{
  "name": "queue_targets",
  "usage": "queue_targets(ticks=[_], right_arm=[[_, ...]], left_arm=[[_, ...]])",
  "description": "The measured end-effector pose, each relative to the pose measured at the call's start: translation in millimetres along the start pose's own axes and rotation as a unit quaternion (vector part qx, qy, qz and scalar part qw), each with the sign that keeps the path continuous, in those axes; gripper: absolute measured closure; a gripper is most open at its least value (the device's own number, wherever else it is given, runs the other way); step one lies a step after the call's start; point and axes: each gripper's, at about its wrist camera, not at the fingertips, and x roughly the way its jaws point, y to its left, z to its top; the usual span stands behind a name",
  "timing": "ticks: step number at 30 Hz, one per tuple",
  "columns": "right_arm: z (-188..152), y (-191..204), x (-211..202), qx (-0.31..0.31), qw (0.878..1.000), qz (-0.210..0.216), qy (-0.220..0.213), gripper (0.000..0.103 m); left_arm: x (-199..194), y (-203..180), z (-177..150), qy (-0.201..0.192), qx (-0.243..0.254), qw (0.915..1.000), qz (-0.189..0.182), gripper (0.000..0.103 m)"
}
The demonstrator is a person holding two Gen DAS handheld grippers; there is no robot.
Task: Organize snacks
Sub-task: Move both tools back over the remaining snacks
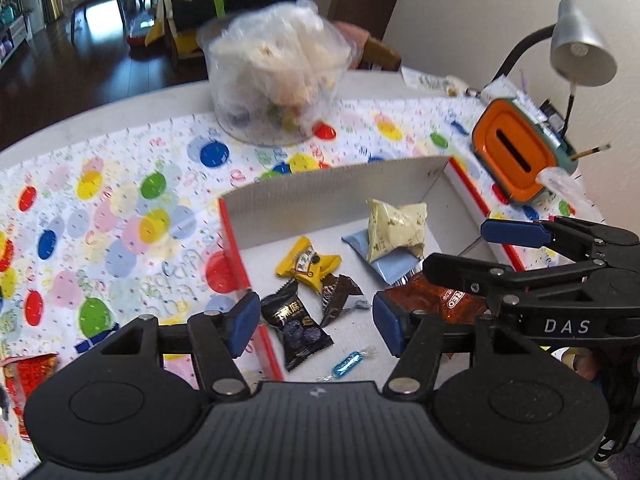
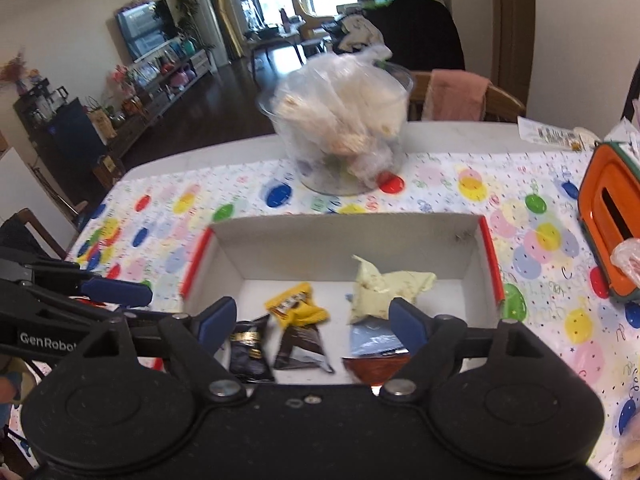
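A shallow white box with red edges (image 1: 336, 184) (image 2: 344, 236) holds several wrapped snacks: a cream packet (image 1: 394, 226) (image 2: 384, 288), a yellow candy (image 1: 308, 266) (image 2: 296, 308), a black packet (image 1: 298, 330) (image 2: 250, 350), a brown wrapper (image 1: 340, 294) (image 2: 302, 346), a pale blue packet (image 1: 390, 262) (image 2: 374, 338), an orange-brown packet (image 1: 444, 300) and a small blue foil candy (image 1: 347, 362). My left gripper (image 1: 316, 326) is open and empty over the box's near left edge. My right gripper (image 2: 312, 326) is open and empty over the box's near side; it shows in the left wrist view (image 1: 460, 254) too.
A clear tub with a plastic bag of snacks (image 1: 276, 84) (image 2: 340, 128) stands behind the box on the balloon-print cloth (image 1: 120, 208). An orange tissue box (image 1: 516, 152) (image 2: 612, 216) and a desk lamp (image 1: 580, 44) are at the right. A red packet (image 1: 24, 376) lies at the left.
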Motion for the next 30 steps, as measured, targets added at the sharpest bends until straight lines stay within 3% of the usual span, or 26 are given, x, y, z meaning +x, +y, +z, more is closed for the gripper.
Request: queue_targets(ticks=[9, 14, 22, 25, 30], right_arm=[[-2.5, 45.4, -28.1, -0.012, 0.999, 0.024, -0.044, 0.012], [-9.0, 75.4, -37.1, -0.027, 0.997, 0.045, -0.062, 0.007], [-23.1, 130.2, -25.5, -0.058, 0.994, 0.067, -0.061, 0.001], [-28.0, 150.9, -17.4, -0.066, 0.993, 0.076, -0.057, 0.000], [-36.0, 181.3, -1.6, -0.072, 0.993, 0.084, -0.048, 0.000]], left_arm=[[-46.5, 26.4, -22.9, -0.046, 0.003, 0.9989, 0.000, 0.038], [-70.8, 48.5, -42.2, -0.076, 0.002, 0.9969, 0.019, 0.033], [-96.1, 100.1, -76.4, -0.101, -0.026, 0.9933, 0.050, 0.029], [-105.0, 125.1, -88.4, -0.105, -0.039, 0.9922, 0.057, 0.023], [-115.2, 170.6, -107.9, -0.109, -0.058, 0.9890, 0.081, 0.023]])
